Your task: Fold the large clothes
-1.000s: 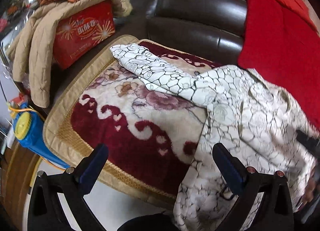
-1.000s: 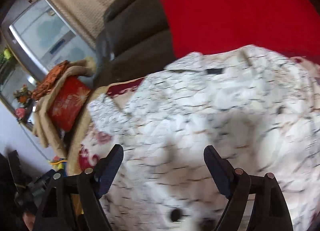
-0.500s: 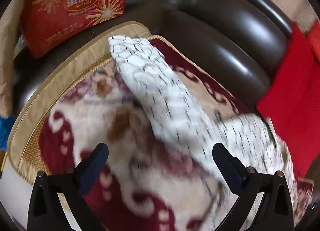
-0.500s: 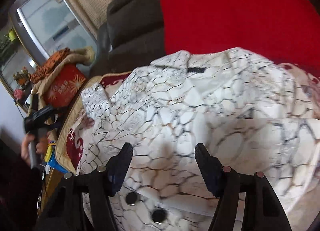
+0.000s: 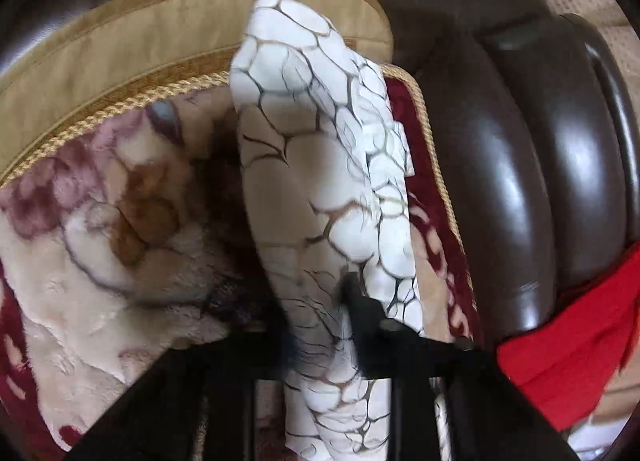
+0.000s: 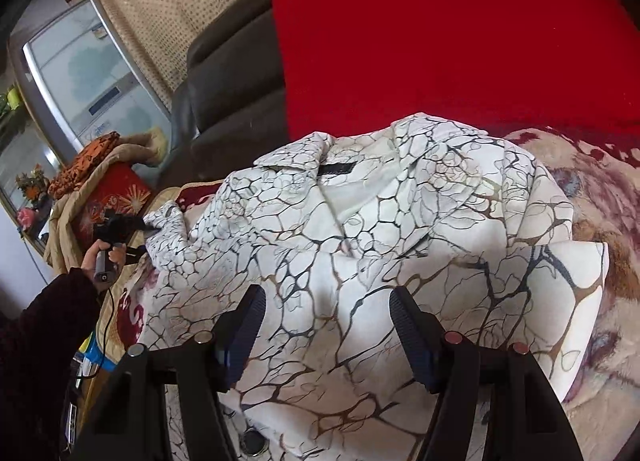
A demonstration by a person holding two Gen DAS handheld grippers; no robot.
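You have no text to read in either view. The red box (image 6: pixel 110 205) at the far end of the sofa shows only gold starbursts, its lettering too small to make out, and the dark tag (image 6: pixel 335 169) at the coat's (image 6: pixel 360 261) collar looks blank.

Dark brown leather sofa (image 5: pixel 520 189) carries a floral plush blanket (image 5: pixel 80 261) with tan border; white crackle-print coat (image 6: pixel 360 245) spread on blanket, red cloth (image 6: pixel 440 41) draped over sofa back.
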